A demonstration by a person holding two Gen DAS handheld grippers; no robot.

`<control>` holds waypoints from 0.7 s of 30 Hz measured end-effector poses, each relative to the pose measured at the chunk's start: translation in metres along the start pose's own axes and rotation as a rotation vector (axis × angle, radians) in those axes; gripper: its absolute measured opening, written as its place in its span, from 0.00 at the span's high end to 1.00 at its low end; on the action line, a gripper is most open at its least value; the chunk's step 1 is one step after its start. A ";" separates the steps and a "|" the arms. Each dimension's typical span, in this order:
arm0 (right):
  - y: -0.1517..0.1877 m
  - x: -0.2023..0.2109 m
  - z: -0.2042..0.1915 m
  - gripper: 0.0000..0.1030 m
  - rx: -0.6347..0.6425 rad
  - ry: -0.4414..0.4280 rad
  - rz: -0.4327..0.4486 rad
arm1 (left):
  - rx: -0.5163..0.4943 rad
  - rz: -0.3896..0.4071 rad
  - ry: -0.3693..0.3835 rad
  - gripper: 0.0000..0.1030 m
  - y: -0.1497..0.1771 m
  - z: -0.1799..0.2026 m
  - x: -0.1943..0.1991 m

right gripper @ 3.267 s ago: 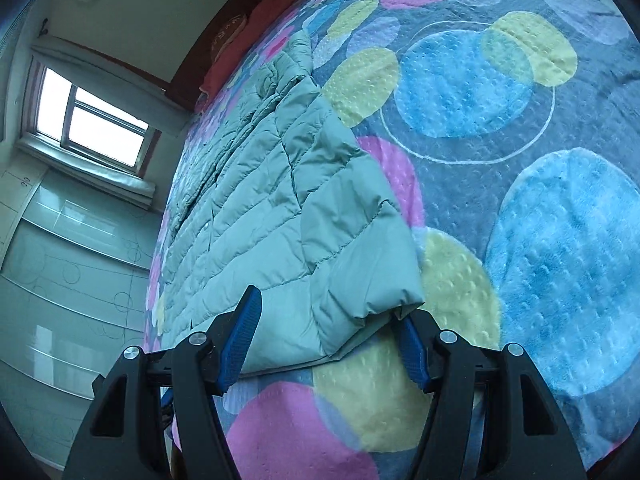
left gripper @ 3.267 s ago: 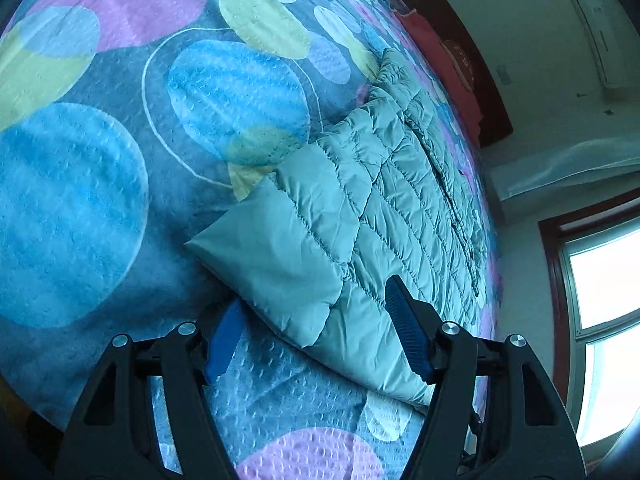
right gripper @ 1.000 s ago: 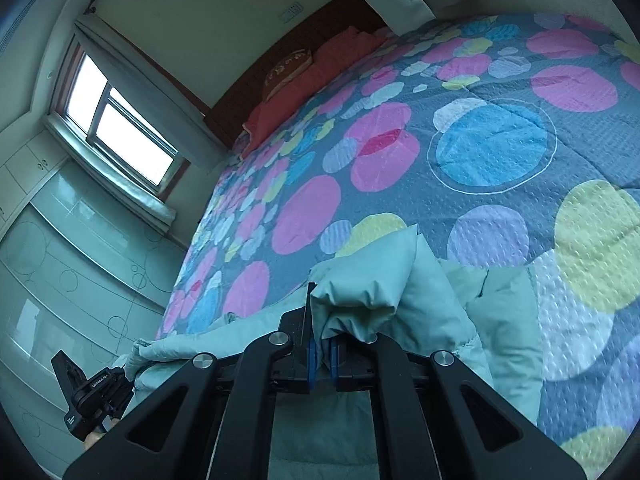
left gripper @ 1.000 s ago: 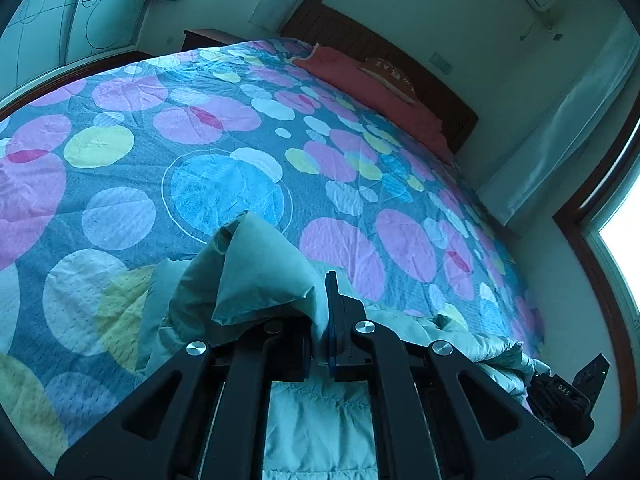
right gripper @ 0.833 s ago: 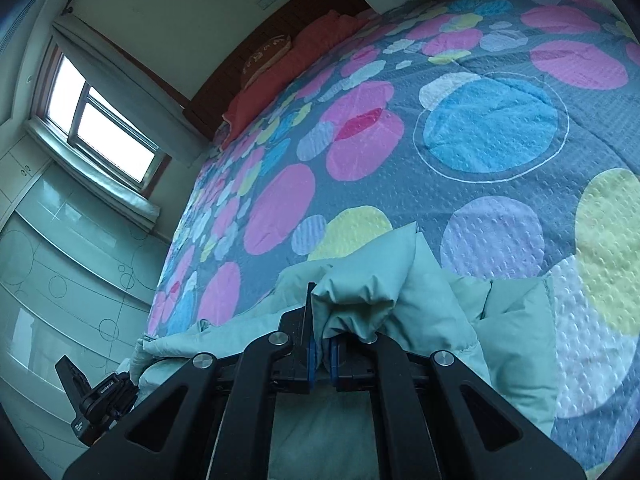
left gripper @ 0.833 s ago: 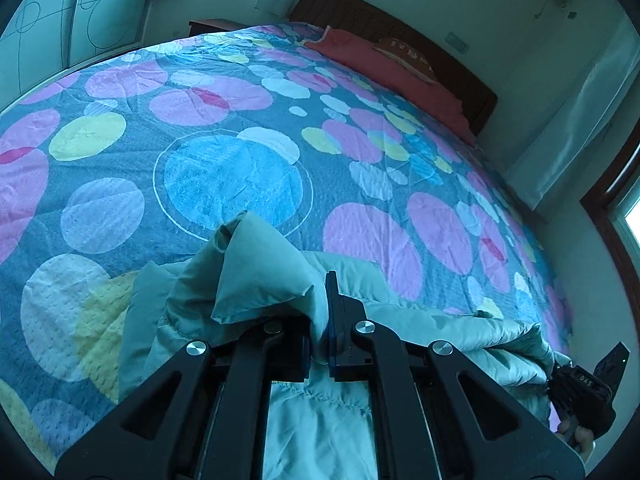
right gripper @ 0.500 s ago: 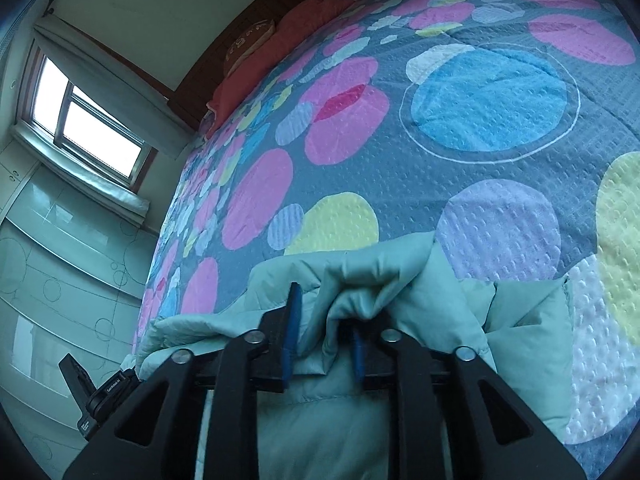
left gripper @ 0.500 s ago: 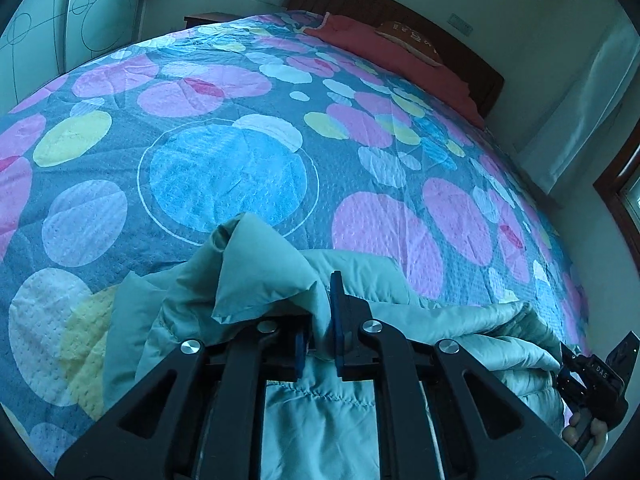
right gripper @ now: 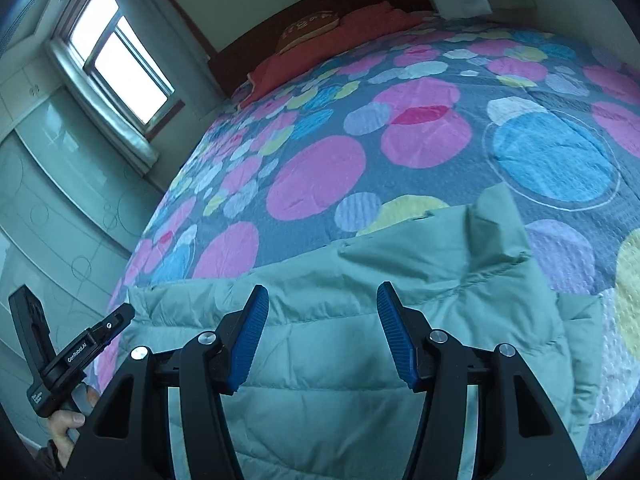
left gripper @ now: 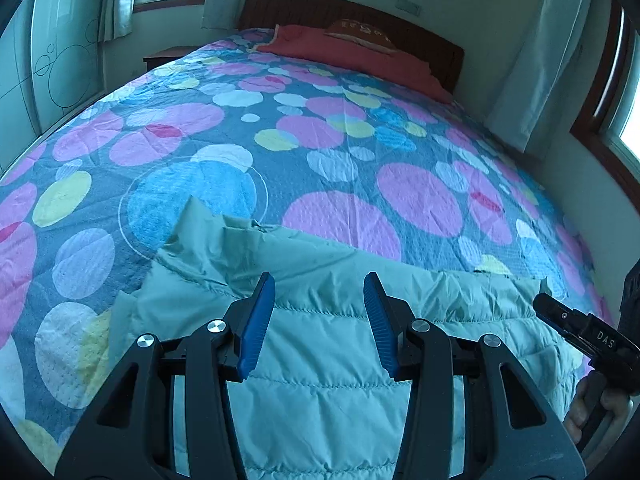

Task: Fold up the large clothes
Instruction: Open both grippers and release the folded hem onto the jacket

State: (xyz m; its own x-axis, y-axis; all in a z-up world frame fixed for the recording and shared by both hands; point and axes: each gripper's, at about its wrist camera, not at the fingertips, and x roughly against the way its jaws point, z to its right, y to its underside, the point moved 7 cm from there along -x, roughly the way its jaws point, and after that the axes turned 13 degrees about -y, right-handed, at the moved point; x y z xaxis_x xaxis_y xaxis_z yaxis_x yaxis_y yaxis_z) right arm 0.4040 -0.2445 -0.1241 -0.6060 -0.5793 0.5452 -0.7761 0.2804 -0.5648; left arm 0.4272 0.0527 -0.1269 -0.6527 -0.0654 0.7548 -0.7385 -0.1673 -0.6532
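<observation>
The left gripper (left gripper: 319,312) has its jaws spread about halfway and opening, with nothing pinched; the blue pads (left gripper: 256,328) hang just above the jacket (left gripper: 320,380), which shows in the gap between them. The right gripper (right gripper: 322,330) is the same: jaws parted and widening, no cloth caught, the pale green quilted jacket lying beneath and ahead of them. The jacket rests on the bed (left gripper: 340,152), its folded edge running across just beyond both sets of jaws, with one loose corner sticking up past the left jaws. Further off lie the spotted bedspread, red pillows (left gripper: 352,52) and a dark headboard (left gripper: 360,12). Each gripper shows at the edge of the other's view, held in a hand (left gripper: 596,412).
</observation>
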 end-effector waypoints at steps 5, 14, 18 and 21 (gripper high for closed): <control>0.008 -0.044 -0.016 0.45 0.143 0.096 -0.093 | -0.031 -0.068 -0.046 0.56 0.012 0.010 -0.035; 0.020 -0.067 -0.002 0.45 0.154 0.143 -0.150 | -0.056 -0.100 -0.067 0.54 0.018 0.012 -0.056; 0.006 -0.038 0.000 0.45 0.146 0.140 -0.112 | -0.017 -0.093 -0.029 0.53 0.014 -0.006 -0.028; -0.009 -0.011 0.018 0.45 0.165 0.233 -0.070 | -0.003 -0.052 -0.072 0.45 0.012 -0.029 -0.016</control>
State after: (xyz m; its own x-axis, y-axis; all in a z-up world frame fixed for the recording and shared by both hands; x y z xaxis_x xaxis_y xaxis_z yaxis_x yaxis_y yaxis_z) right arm 0.4209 -0.2538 -0.1361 -0.5909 -0.3962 0.7028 -0.7899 0.1068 -0.6039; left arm 0.4235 0.0804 -0.1485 -0.5999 -0.1276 0.7899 -0.7716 -0.1691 -0.6133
